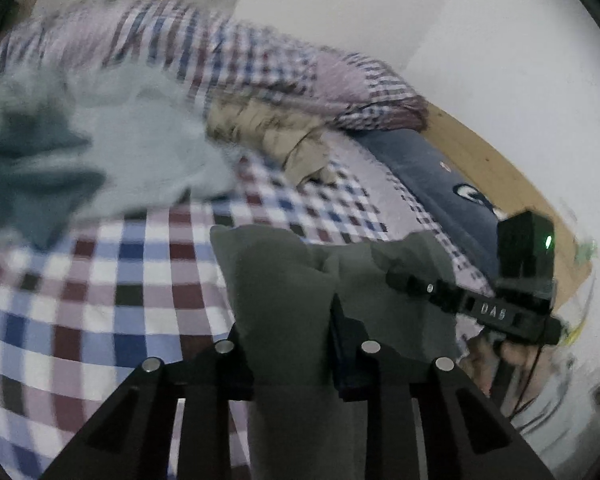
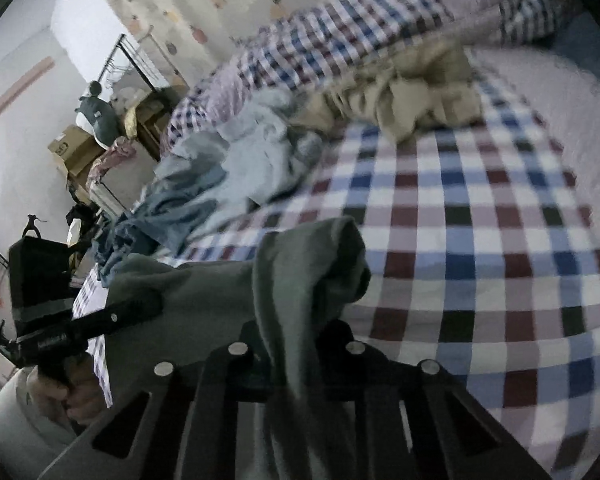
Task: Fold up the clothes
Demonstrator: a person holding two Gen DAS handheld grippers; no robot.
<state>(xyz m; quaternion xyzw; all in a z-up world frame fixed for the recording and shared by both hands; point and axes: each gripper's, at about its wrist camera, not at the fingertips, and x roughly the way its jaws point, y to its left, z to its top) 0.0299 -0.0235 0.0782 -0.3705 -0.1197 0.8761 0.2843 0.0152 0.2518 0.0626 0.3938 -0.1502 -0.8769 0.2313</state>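
A grey-green garment (image 1: pixel 276 280) hangs stretched between my two grippers above the checked bedsheet (image 1: pixel 112 280). My left gripper (image 1: pixel 288 344) is shut on one edge of it. My right gripper (image 2: pixel 296 344) is shut on the other edge, where the grey-green garment (image 2: pixel 300 272) bunches over the fingers. The right gripper (image 1: pixel 440 296) also shows at the right of the left wrist view. The left gripper (image 2: pixel 128 312) shows at the left of the right wrist view.
A pale blue garment (image 2: pixel 256 152) and a beige garment (image 2: pixel 412 92) lie crumpled at the far side of the checked bedsheet (image 2: pixel 480 220). A checked duvet (image 2: pixel 340 28) is bunched behind them. A dark blue pillow (image 1: pixel 432 172) lies by the wooden headboard (image 1: pixel 500 168). Boxes and a rack (image 2: pixel 100 128) stand beside the bed.
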